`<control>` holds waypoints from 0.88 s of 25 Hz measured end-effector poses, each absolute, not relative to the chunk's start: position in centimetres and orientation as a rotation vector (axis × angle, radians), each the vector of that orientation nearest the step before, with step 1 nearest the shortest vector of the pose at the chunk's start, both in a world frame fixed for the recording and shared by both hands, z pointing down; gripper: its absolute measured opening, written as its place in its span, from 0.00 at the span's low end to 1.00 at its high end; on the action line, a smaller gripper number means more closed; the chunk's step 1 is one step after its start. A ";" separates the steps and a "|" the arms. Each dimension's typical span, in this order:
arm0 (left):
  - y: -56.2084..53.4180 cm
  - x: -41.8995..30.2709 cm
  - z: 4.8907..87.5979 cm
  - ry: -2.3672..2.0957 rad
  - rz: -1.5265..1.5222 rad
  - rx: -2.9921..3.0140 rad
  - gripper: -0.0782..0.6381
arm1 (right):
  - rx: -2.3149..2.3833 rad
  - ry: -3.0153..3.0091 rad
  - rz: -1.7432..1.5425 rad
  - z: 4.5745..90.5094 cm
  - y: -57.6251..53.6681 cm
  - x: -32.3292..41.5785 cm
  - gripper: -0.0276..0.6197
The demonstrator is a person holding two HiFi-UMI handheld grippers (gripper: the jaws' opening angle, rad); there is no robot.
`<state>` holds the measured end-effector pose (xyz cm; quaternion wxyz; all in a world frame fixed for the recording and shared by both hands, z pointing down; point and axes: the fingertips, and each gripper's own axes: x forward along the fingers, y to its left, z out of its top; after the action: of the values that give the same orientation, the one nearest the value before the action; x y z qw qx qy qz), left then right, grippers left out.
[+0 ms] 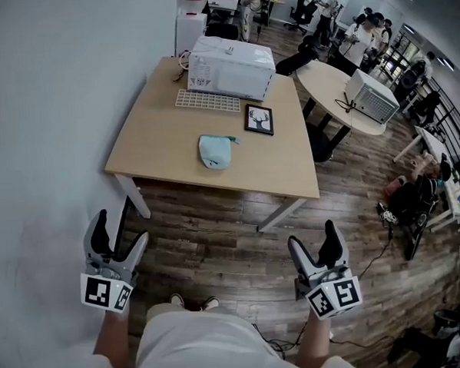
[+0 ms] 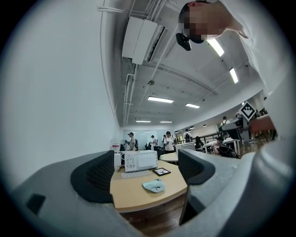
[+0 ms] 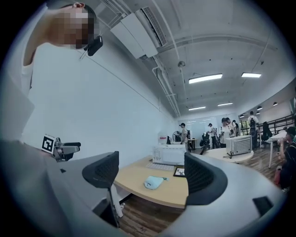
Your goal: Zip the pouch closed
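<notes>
Wood-plank floor (image 1: 217, 234) filled the near ground, short of the rectangular wooden table (image 1: 155, 149). Person stood well back from the table's near edge, shoes (image 1: 191, 302) on the planks. Left gripper (image 1: 123, 225) was held off the table's near left corner, jaws spread wide, nothing between them. Right gripper (image 1: 311, 233) was held off the table's near right corner, jaws likewise spread wide and empty. Both pointed toward the table, neither touching it. Light blue pouch (image 1: 215, 152) lay flat near the table's middle, a bit toward its near edge, apart from everything else; zip too small to read. Black picture frame (image 1: 259, 119) lay on the table just beyond the pouch, to the right. White grid-pattern mat (image 1: 207, 100) lay further back on the table, just in front of the white microwave (image 1: 230, 66) at the table's far edge. Round table (image 1: 324, 80) stood beyond the wooden table's right side, carrying a white appliance (image 1: 371, 96). Several people (image 1: 369, 27) stood far past the table.
</notes>
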<state>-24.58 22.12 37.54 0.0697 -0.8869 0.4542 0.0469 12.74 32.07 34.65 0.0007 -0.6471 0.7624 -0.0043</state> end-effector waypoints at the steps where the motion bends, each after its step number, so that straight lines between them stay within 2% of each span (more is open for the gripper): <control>1: 22.2 -24.4 37.6 1.371 0.132 -2.666 0.71 | -2.031 2.402 -0.012 34.9 32.0 12.9 0.69; 6: 22.8 -23.9 38.4 1.394 0.060 -2.629 0.71 | -2.037 2.459 -0.059 37.8 31.3 13.3 0.68; 13: 21.2 -23.0 39.8 1.433 -0.008 -2.646 0.71 | -2.004 2.525 -0.167 40.5 29.1 13.2 0.61; 22: 10.5 -19.8 44.8 1.429 -0.041 -2.772 0.71 | -2.018 2.569 -0.290 43.6 19.9 14.0 0.64</control>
<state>-19.79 10.52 44.79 0.0114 -0.8887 0.4582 -0.0132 14.00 19.85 43.58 -0.0688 -0.6139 0.7815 -0.0881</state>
